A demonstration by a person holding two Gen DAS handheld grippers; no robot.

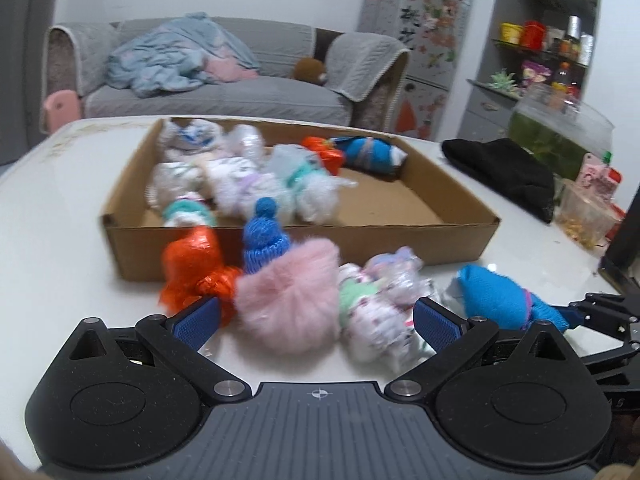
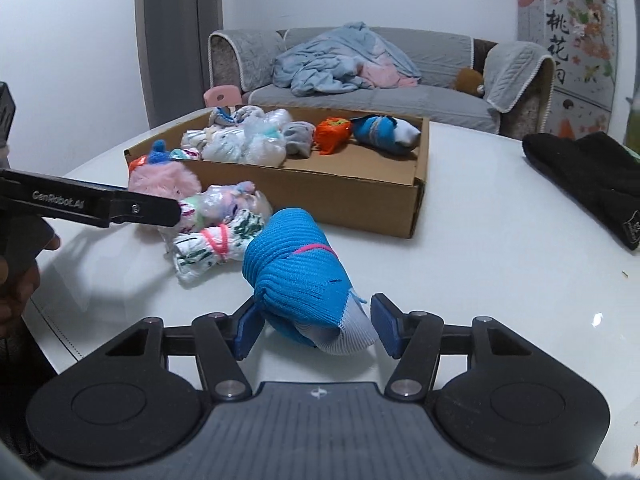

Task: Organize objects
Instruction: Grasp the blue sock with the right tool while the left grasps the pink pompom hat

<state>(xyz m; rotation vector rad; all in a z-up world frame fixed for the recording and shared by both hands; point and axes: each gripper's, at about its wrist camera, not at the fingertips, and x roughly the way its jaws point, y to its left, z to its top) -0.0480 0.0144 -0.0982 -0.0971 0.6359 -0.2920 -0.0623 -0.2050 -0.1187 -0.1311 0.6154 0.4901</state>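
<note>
A cardboard box [image 1: 304, 242] on the white table holds several rolled sock bundles; it also shows in the right wrist view [image 2: 340, 196]. In front of it lie a pink fluffy bundle [image 1: 288, 300], an orange bundle [image 1: 192, 268], a small blue knit hat [image 1: 264, 240] and white patterned bundles [image 1: 376, 312]. My left gripper [image 1: 316, 322] is open, its jaws around the pink and white bundles. My right gripper [image 2: 316, 332] is open, its jaws either side of a blue sock roll [image 2: 300, 276], the left pad touching it. The roll also shows in the left wrist view [image 1: 496, 296].
A black cloth [image 2: 588, 176] lies at the table's right. A clear container with snacks [image 1: 584, 216] and a glass tank [image 1: 560, 136] stand at the right edge. A grey sofa [image 1: 216, 76] with a blue blanket is behind the table.
</note>
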